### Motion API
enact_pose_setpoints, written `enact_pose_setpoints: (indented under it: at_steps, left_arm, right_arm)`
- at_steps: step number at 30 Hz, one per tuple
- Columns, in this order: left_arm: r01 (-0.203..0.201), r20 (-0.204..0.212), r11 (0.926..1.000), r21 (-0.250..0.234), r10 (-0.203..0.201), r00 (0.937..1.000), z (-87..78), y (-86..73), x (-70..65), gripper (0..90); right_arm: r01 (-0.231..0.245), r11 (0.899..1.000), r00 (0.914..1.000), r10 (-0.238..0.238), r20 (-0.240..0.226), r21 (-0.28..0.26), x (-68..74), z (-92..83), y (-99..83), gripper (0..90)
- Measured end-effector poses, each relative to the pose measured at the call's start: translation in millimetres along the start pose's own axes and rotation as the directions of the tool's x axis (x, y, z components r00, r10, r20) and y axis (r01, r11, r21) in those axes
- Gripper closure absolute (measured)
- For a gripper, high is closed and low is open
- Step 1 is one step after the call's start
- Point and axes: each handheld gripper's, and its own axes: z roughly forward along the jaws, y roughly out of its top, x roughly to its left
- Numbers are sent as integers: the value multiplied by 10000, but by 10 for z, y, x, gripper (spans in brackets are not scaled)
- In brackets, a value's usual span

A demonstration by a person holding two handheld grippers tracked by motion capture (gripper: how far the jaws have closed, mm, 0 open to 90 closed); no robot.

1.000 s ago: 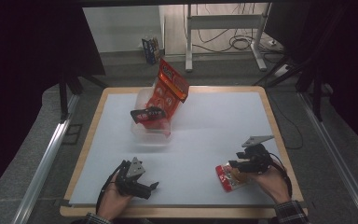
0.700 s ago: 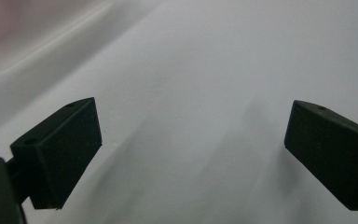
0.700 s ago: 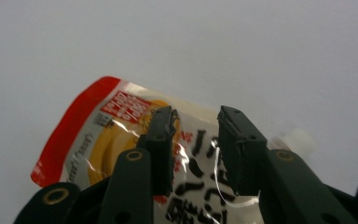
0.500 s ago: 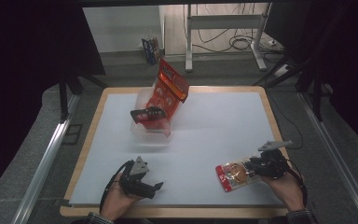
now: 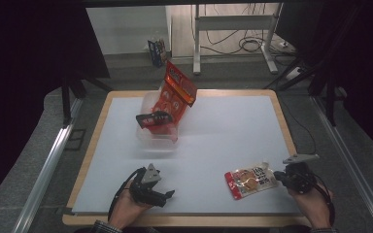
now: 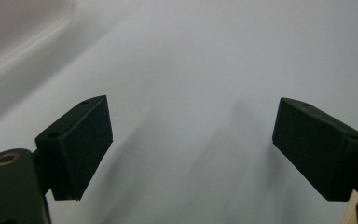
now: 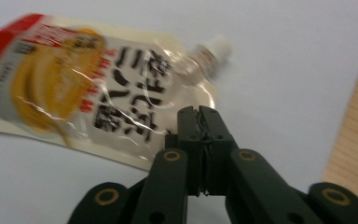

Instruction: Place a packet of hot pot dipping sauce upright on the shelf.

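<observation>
A flat spouted pouch (image 5: 250, 180) (image 7: 88, 88), red and yellow with a clear end and a white cap, lies on the white table near its front right. My right gripper (image 5: 278, 177) (image 7: 199, 112) sits just right of it. Its jaws have just closed and now press together, with the tips over the pouch's near corner; the pouch lies flat. My left gripper (image 5: 167, 195) (image 6: 191, 140) rests at the front left. Its jaws have just been closing a little but stand wide apart, open over bare table.
A clear plastic box (image 5: 158, 138) stands at the back left of the table. A tall red bag (image 5: 177, 90) leans out of it and a dark packet (image 5: 153, 118) lies across it. The wooden table rim (image 5: 291, 141) runs close beside my right hand.
My right hand has moved right, off the pouch to its right edge, and its jaws have shut. The pouch, partly covered before, lies fully in sight. My left hand has stayed put.
</observation>
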Motion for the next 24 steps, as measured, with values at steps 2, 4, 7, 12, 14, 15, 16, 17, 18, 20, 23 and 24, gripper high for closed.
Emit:
enact_pose_setpoints:
  at_steps: [2, 4, 7, 12, 14, 15, 16, 17, 18, 20, 23, 24]
  left_arm:
    - [-36, 2, 10000, 25, 36, 10000, 5, -2, -3, 118]
    - [-59, -1, 10000, 46, 59, 10000, 9, -2, -7, 118]
    - [-169, 16, 9997, 153, 169, 9999, 25, -2, -19, 118]
    - [-181, 19, 9997, 178, 181, 9998, 27, -3, -17, 118]
    - [-196, 18, 9996, 193, 196, 9998, 28, -4, -17, 118]
    - [-198, 17, 9996, 199, 198, 9998, 29, -3, -19, 118]
    - [-204, 28, 9996, 209, 204, 9998, 31, -3, -19, 118]
    - [-210, 25, 9995, 218, 210, 9998, 33, -3, -20, 118]
    - [-210, 25, 9995, 218, 210, 9998, 33, -3, -20, 118]
    - [-220, 35, 9995, 241, 220, 9998, 39, -1, -24, 117]
    - [-242, 53, 9994, 259, 241, 9997, 43, 2, -26, 118]
    - [-253, 54, 9993, 264, 252, 9997, 45, 2, -28, 118]
  right_arm:
    - [-230, 9997, 9996, 229, 148, 62, -37, 10, -19, 883]
    - [-508, 9987, 9984, 506, 259, 85, -94, 47, -34, 883]
    - [-739, 9971, 9971, 735, 203, 207, -145, 104, -56, 884]
    - [-886, 9957, 9960, 888, -58, 258, -142, 148, -58, 885]
    - [-982, 9949, 9947, 988, -274, 211, -141, 155, -59, 886]
    - [-1047, 9943, 9935, 1055, -428, 194, -136, 160, -60, 886]
    - [-1031, 9945, 9939, 1037, -375, 176, -126, 163, -58, 886]
    - [-995, 9949, 9944, 1001, -342, 188, -115, 162, -53, 886]
    - [-1007, 9948, 9943, 1012, -329, 165, -105, 166, -52, 887]
    - [-1064, 9943, 9938, 1067, -320, 121, -98, 168, -55, 887]
    - [-1137, 9935, 9929, 1139, -355, 90, -90, 168, -61, 888]
    - [-1112, 9938, 9931, 1114, -374, 81, -77, 169, -59, 888]
